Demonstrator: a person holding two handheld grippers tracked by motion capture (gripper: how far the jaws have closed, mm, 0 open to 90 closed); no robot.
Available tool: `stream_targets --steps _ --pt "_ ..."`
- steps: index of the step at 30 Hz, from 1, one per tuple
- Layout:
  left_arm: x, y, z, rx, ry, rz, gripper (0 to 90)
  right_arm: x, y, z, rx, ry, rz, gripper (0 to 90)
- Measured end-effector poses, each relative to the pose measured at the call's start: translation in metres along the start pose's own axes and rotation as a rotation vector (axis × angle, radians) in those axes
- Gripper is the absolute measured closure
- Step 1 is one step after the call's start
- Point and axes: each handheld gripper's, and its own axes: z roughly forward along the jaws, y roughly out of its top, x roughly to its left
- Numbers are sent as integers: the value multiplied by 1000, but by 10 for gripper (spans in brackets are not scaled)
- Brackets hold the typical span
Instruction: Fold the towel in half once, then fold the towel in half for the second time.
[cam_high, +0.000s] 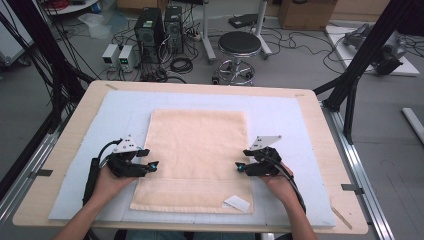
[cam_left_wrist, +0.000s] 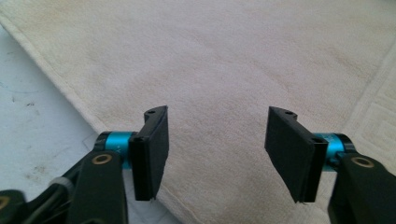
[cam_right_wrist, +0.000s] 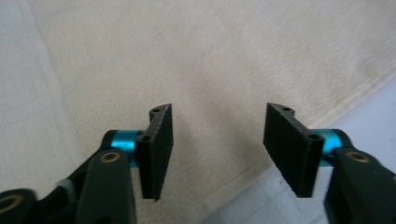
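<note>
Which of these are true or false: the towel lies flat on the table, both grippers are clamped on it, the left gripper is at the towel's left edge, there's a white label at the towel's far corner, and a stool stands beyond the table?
1. The towel lies spread flat on the table. True.
2. Both grippers are clamped on it. False: the left gripper and right gripper have open jaws with nothing pinched between them.
3. The left gripper is at the towel's left edge. True.
4. A white label sits at the towel's far corner. False: it is at the near right corner, by the person.
5. A stool stands beyond the table. True.
</note>
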Motion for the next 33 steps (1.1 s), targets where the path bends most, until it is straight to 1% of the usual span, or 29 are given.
stream_targets --steps 1,3,4,5,7,8,9,13,18,22,24,26,28,30,31,32,33 --pt "0 0 0 -1 -6 -2 360 0 1 -2 -11 -10 6 363" --pt "1 1 0 -7 -7 -26 329 -1 2 -4 -17 -16 19 325" --pt "1 2 0 -7 -8 -34 288 -2 3 -7 -23 -27 42 297" --pt "2 3 -1 -7 -6 -45 273 -3 4 -8 -36 -35 45 281" --pt "3 6 -2 -3 -24 -61 245 -4 8 -12 -51 -35 48 277" --pt "3 7 -2 -3 -16 -71 208 -5 10 -13 -59 -33 44 266" --pt "4 9 -3 -3 -9 -70 176 -5 12 -15 -64 -35 46 254" --pt "9 15 -8 -22 2 -92 130 -9 25 -21 -82 -43 51 225" --pt "15 23 -14 -47 6 -95 124 -13 37 -24 -100 -37 47 223" --pt "17 27 -18 -58 5 -99 124 -11 42 -25 -102 -32 34 222" --pt "20 28 -18 -55 1 -99 124 -11 43 -24 -100 -30 36 222" --pt "22 27 -16 -52 -14 -105 128 -12 43 -23 -98 -22 38 222" --pt "25 27 -14 -42 -17 -113 132 -15 42 -21 -90 -18 37 222" --pt "28 27 -11 -42 -15 -119 144 -18 42 -20 -91 -7 50 222" --pt "31 29 -10 -26 -15 -117 146 -19 43 -20 -93 -10 46 222" --pt "33 32 -9 -27 -13 -120 146 -21 44 -21 -85 -9 47 222" --pt "36 35 -10 -29 -15 -124 147 -23 46 -21 -93 -14 44 222"
